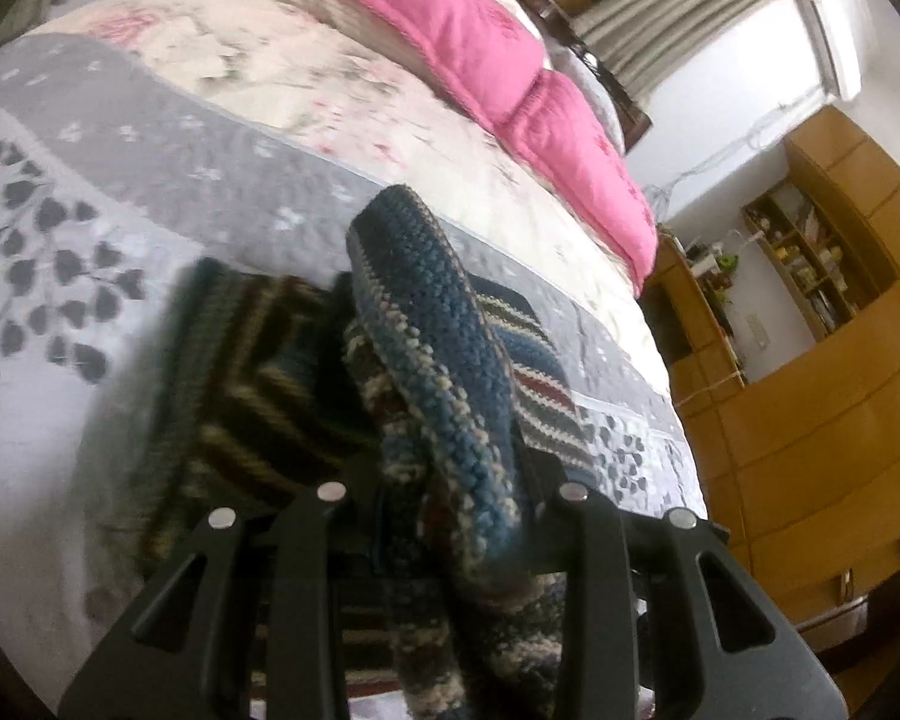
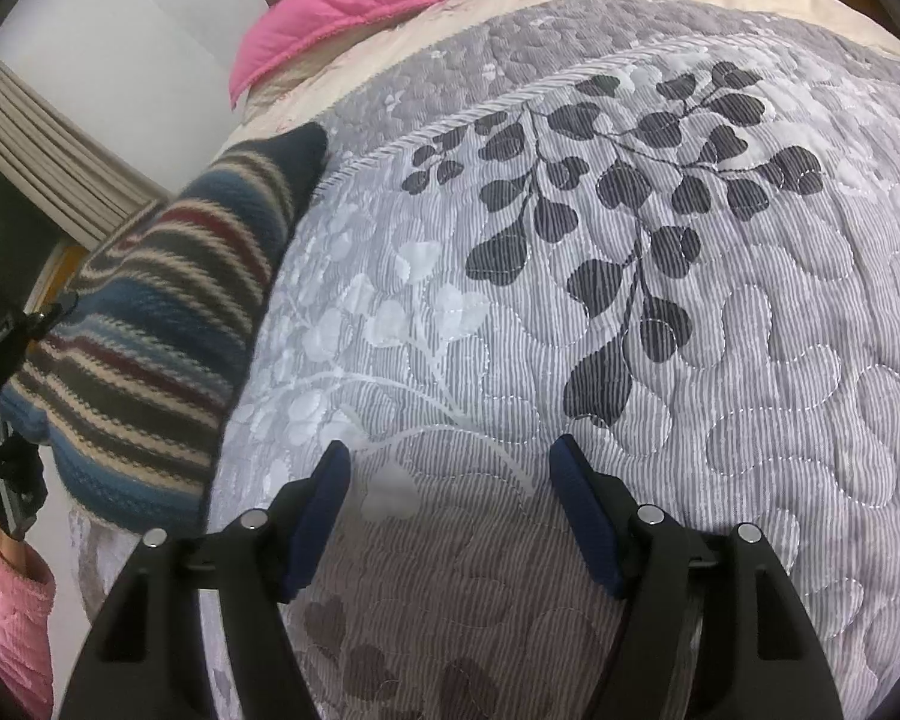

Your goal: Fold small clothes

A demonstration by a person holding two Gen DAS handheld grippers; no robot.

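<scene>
Two grippers over bed. Left gripper [image 1: 450, 498] clenched on striped knit garment [image 1: 444, 360], thick blue crocheted edge bunched between fingers, rest draped onto grey leaf-print quilt [image 1: 90, 180]. Right gripper [image 2: 453, 516] released, blue pads [image 2: 582, 510] spread above bare quilt, garment lying well to its left. Pink pillows [image 1: 480, 42] beyond; wooden shelving [image 1: 810, 276] at right.

The left gripper [image 1: 450, 504] clamps a striped knitted garment [image 1: 444, 360], lifted above the grey leaf-patterned quilt [image 1: 90, 192]; pink pillows [image 1: 450, 18] lie beyond.
</scene>
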